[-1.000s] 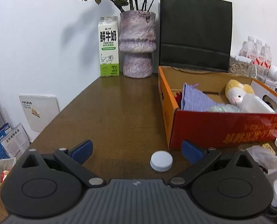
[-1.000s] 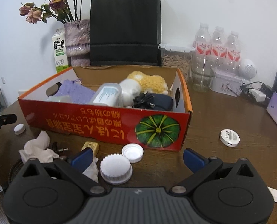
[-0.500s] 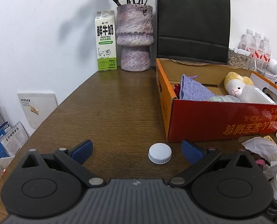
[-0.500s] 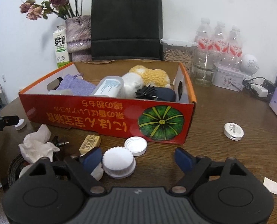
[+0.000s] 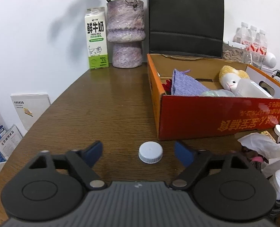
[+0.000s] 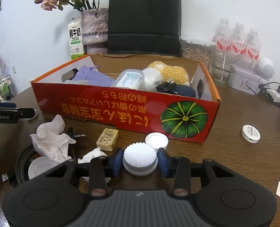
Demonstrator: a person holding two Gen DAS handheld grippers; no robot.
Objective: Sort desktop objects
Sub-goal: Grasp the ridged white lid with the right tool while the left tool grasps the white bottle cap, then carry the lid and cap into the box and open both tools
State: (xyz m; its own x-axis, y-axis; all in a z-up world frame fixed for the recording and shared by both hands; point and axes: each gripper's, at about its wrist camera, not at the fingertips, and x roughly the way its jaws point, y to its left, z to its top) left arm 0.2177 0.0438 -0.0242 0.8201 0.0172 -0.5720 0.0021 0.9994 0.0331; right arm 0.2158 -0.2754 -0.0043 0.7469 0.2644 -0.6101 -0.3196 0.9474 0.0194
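Observation:
A smooth white bottle cap (image 5: 150, 152) lies on the brown table between the fingers of my left gripper (image 5: 138, 147). Its jaws are closing with gaps on both sides of the cap. My right gripper (image 6: 140, 160) is closing too. Its blue pads (image 6: 117, 160) touch the sides of a ridged white cap (image 6: 140, 156) that rests on the table. Behind it an upturned white lid (image 6: 156, 140) lies against the red and orange cardboard box (image 6: 102, 104), which holds a plush toy, a purple cloth and a plastic container.
Crumpled tissue (image 6: 49, 140), a yellow block (image 6: 107, 139), a small plug and a braided cable (image 6: 21, 158) lie left of the right gripper. A round white disc (image 6: 250, 133) sits at the right. Milk carton (image 5: 96, 37), vase (image 5: 125, 34), black bag (image 5: 185, 19) and bottles (image 6: 236, 43) line the wall.
The right gripper's fingers have closed from wide apart onto the ridged cap. The left gripper's fingers have come in a little around the smooth cap. Both caps lie where they were.

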